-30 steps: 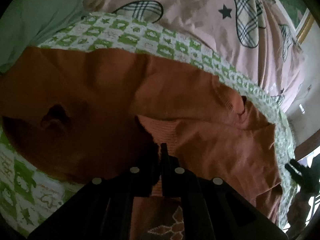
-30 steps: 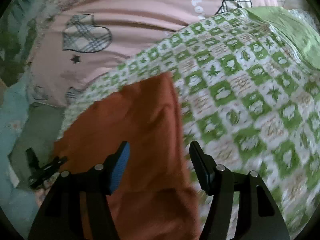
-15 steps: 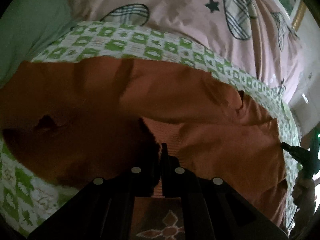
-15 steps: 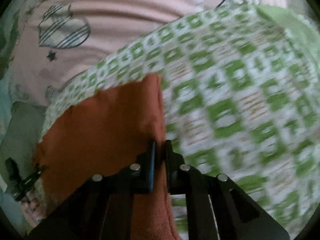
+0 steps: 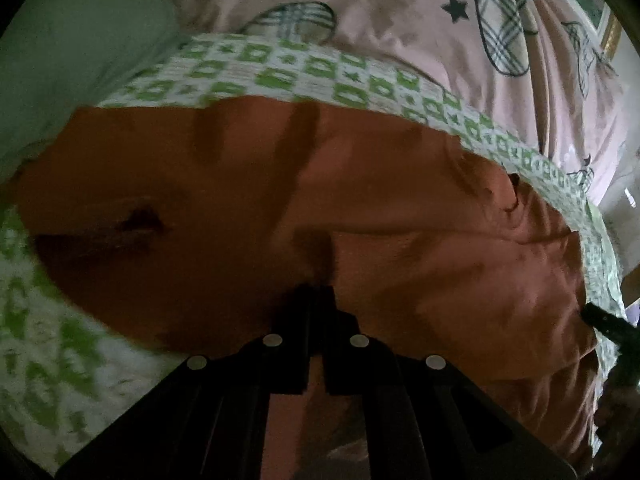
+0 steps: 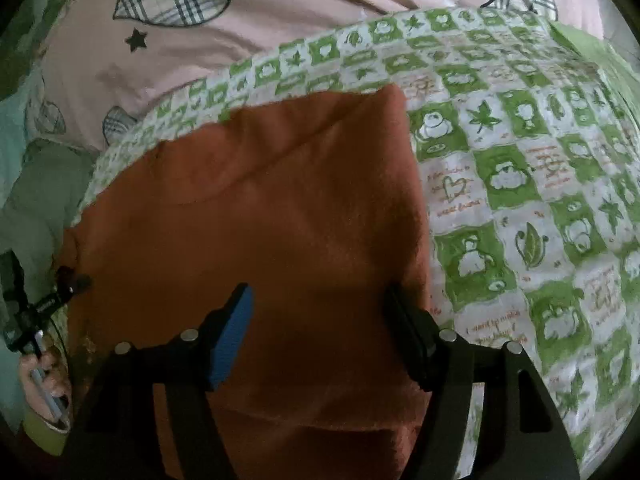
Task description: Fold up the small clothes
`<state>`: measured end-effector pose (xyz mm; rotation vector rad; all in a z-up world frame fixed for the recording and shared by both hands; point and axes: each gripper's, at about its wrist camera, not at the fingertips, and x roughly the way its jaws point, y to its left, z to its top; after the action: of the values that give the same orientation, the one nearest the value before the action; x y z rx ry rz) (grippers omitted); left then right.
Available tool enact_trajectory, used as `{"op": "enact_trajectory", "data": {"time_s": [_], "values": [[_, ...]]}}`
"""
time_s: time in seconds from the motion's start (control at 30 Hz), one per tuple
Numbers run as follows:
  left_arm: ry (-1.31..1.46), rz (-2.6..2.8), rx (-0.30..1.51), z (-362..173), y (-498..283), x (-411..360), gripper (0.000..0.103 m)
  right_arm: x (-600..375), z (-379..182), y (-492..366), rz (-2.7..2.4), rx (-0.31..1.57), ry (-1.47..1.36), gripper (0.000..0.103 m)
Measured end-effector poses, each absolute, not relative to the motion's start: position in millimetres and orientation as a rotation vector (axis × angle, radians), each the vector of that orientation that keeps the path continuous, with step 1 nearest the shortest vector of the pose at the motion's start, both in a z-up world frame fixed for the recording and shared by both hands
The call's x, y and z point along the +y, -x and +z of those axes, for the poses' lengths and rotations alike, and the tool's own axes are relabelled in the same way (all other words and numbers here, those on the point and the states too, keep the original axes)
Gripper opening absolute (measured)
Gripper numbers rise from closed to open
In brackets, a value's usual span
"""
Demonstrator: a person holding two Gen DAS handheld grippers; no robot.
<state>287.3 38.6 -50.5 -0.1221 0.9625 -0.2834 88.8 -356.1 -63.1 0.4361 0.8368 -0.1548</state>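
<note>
Garment (image 6: pixel 280 208) — one, rust-orange: left gripper (image 5: pixel 316 300) pinches it, right gripper (image 6: pixel 316 320) opening above it.

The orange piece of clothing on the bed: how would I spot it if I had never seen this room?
Start from the pink bedspread printed with plaid hearts and stars, then drop to the green-and-white checked cloth spread over it. The orange garment lies on that cloth, with the right gripper over it. It is the only plain, unpatterned rust-orange fabric there.
</note>
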Motion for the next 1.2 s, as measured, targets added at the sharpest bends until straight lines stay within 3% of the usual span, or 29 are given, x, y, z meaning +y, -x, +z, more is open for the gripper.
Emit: {"op": "enact_trajectory", "data": {"time_s": [0.13, 0.17, 0.23, 0.3, 0.37, 0.47, 0.63, 0.67, 0.7, 0.77, 0.97, 1.2], "values": [[0.105, -0.251, 0.902, -30.1, -274.2, 64.7, 0.003, -346.2, -46.1, -70.6, -0.085, 0.784, -0.484, 0.068], [0.098, -0.242, 0.896, -26.8, -274.4, 69.7, 0.008, -337.7, -41.5, -70.7, -0.069, 0.774, -0.485, 0.068], [0.097, -0.222, 0.907, -24.7, -279.2, 77.2, 0.031, -326.7, -37.8, -67.6, -0.033, 0.764, -0.504, 0.069], [0.115, -0.216, 0.904, -24.6, -285.5, 83.7, 0.062, -315.6, -36.5, -68.4, 0.003, 0.763, -0.530, 0.069], [0.128, -0.171, 0.918, -29.4, -295.7, 88.8, 0.072, -305.1, -37.8, -68.3, 0.030, 0.770, -0.546, 0.069], [0.102, -0.103, 0.925, -35.9, -310.9, 90.9, 0.072, -294.0, -40.3, -67.3, 0.058, 0.784, -0.559, 0.069], [-0.046, 0.008, 0.955, -56.8, -342.8, 82.2, 0.070, -287.1, -47.5, -68.4, 0.073, 0.812, -0.574, 0.069], [-0.067, 0.009, 0.959, -60.6, -347.3, 81.3, 0.051, -287.3, -48.6, -68.3, 0.073, 0.815, -0.577, 0.069], [-0.077, -0.006, 0.965, -63.5, -351.3, 80.5, 0.018, -287.4, -49.0, -68.6, 0.073, 0.816, -0.580, 0.069], [-0.036, -0.044, 0.966, -60.7, -353.7, 83.3, 0.005, -286.1, -49.6, -69.7, 0.076, 0.816, -0.579, 0.069], [0.125, -0.154, 0.871, -21.1, -322.1, 82.3, 0.003, -280.8, -47.4, -67.5, 0.096, 0.800, -0.568, 0.069], [0.198, -0.405, 0.803, 29.4, -267.4, 4.6, 0.003, -287.9, -48.2, -60.4, 0.086, 0.782, -0.589, 0.069]]}}
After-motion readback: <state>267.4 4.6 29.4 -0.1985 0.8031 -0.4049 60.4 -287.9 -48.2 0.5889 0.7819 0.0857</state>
